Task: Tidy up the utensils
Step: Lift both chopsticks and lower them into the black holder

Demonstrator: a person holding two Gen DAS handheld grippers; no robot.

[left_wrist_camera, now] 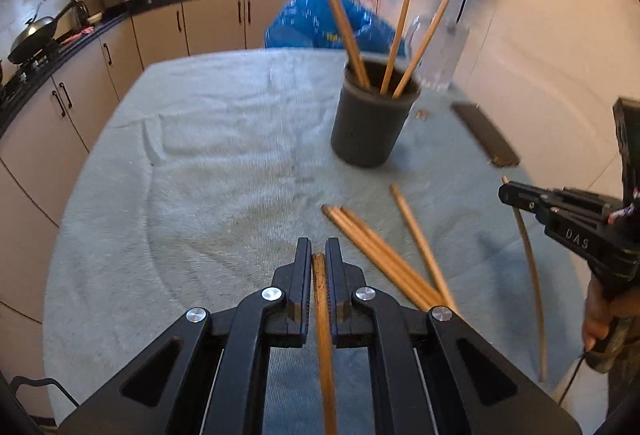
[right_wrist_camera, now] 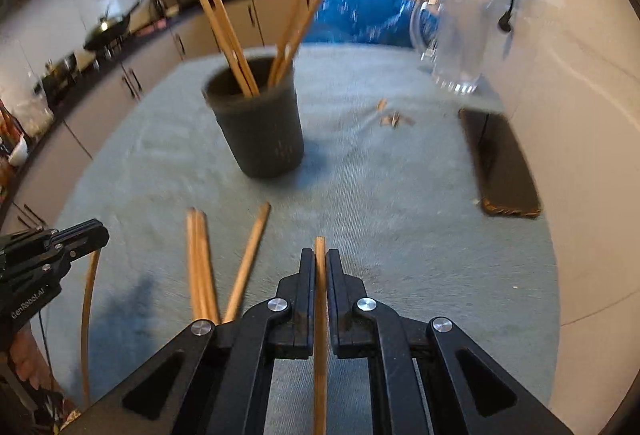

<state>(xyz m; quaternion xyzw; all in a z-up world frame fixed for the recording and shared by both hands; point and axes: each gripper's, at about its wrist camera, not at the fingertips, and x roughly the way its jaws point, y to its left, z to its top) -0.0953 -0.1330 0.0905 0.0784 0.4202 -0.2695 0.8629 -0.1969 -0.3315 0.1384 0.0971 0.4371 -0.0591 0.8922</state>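
Left tongs (left_wrist_camera: 318, 255) gripping chopstick (left_wrist_camera: 322, 315), dark cup (left_wrist_camera: 370, 123) holding chopsticks (left_wrist_camera: 348, 31)

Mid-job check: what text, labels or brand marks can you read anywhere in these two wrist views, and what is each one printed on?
"DAS": raised letters on the side of the right gripper, seen in the left wrist view.
"GenRobot.AI": white print on the body of the left gripper, seen in the right wrist view.
Yellow print on the blue bag behind the table: too blurred to read.
Nothing else legible.

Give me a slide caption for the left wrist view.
Left gripper shut on a wooden chopstick; more chopsticks lie on the cloth beside a dark holder.
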